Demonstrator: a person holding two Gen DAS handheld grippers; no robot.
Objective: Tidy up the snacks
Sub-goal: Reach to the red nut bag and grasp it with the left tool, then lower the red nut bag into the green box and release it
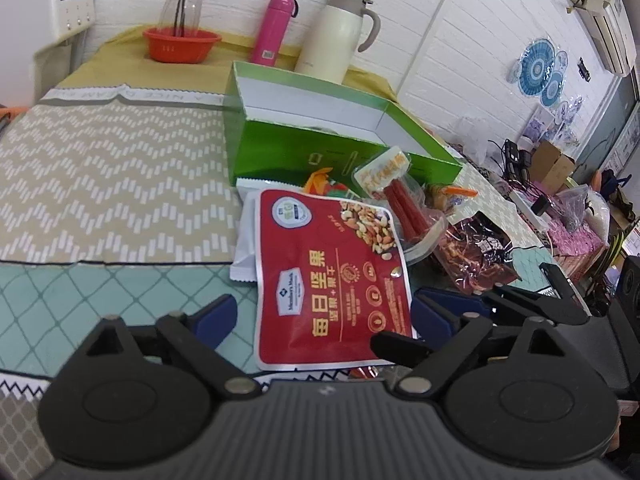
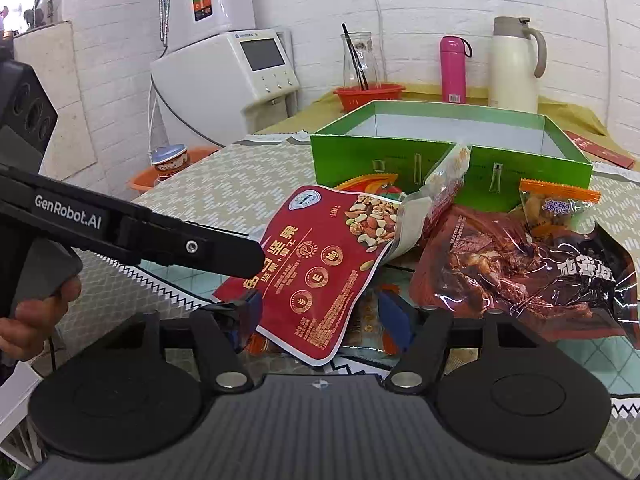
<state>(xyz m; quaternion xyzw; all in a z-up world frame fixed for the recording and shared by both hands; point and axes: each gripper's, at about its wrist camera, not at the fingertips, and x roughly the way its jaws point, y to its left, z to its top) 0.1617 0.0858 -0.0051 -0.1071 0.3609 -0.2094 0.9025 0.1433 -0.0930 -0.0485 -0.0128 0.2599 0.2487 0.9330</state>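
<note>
Red nut pouch [image 1: 332, 276] sits dead ahead of my left gripper [image 1: 324, 316], jaws apart, blue pads flanking its near end; can't tell if they touch. Long axis runs away from me toward the green box [image 1: 320, 152], which is open and just behind the snack pile. My right gripper [image 2: 320, 316] is also spread, the pouch's near corner between its fingers, dark meat packet [image 2: 520, 272] to its right. My left looks squarer to the pouch, so I'd close left first.

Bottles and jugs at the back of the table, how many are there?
3: a clear glass carafe by the red basket, a pink flask in the middle, and a cream thermos jug rightmost. The green box might hide others.
</note>
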